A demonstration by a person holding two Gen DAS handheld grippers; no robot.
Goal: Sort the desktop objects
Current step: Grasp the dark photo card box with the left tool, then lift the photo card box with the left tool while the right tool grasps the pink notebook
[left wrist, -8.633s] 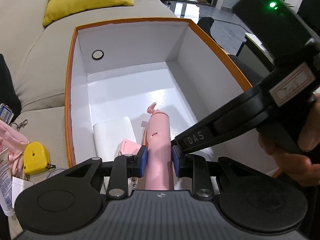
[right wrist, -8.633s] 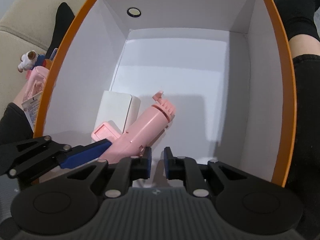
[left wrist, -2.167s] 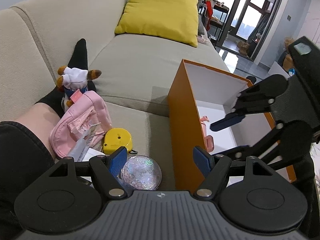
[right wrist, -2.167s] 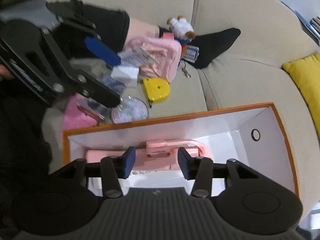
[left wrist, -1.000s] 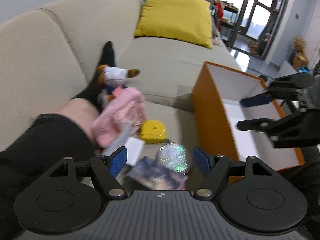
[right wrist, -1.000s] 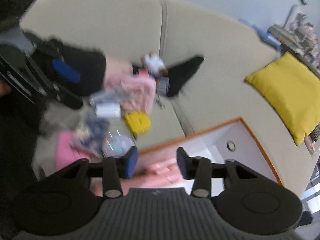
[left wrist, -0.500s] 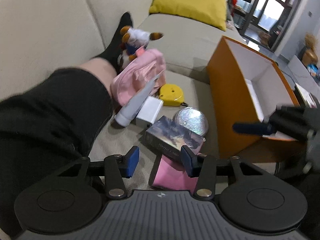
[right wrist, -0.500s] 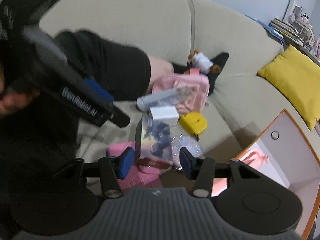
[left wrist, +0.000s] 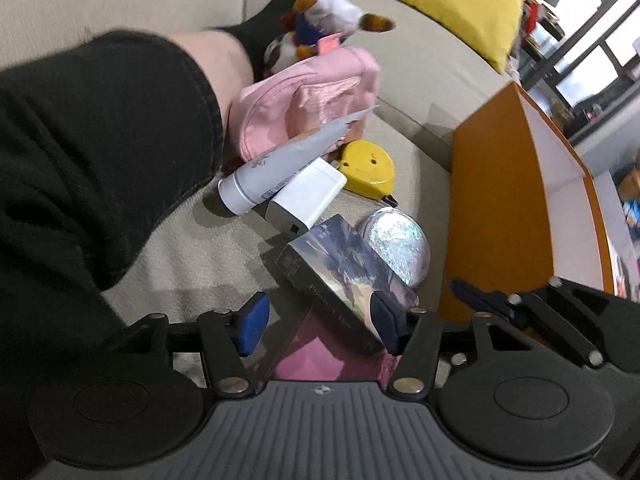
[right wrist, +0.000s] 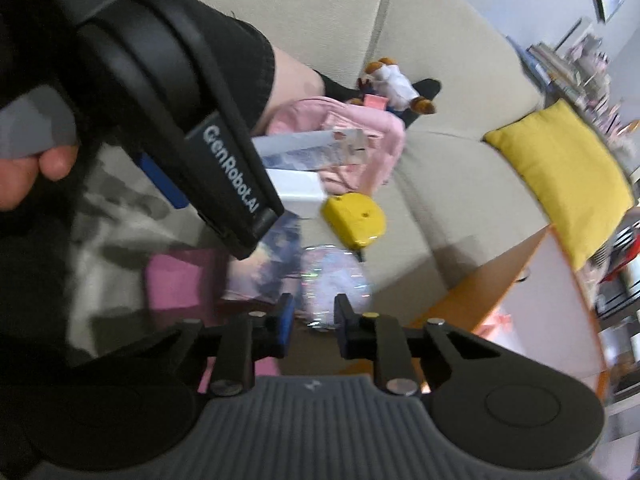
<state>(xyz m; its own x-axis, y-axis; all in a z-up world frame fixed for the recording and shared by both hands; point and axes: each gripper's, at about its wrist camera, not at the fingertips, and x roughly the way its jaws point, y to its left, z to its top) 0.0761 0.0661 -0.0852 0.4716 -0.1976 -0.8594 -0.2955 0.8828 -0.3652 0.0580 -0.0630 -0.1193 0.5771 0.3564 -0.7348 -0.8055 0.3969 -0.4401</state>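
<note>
Loose objects lie on a beige sofa beside an orange box with a white inside. My left gripper is open, its fingers on either side of a dark illustrated box that rests on a pink item. Beyond lie a glittery round case, a white block, a grey tube, a yellow tape measure and a pink pouch. My right gripper is open and empty just above the glittery round case. The orange box holds a pink object.
A person's leg in black clothing fills the left side. A plush toy sits behind the pouch. A yellow cushion lies on the sofa at the right. The left gripper's body crosses the right wrist view.
Both grippers have left the orange box and moved over to the pile of loose objects. My left gripper has dropped low around the dark box. My right gripper has narrowed and come near the round case.
</note>
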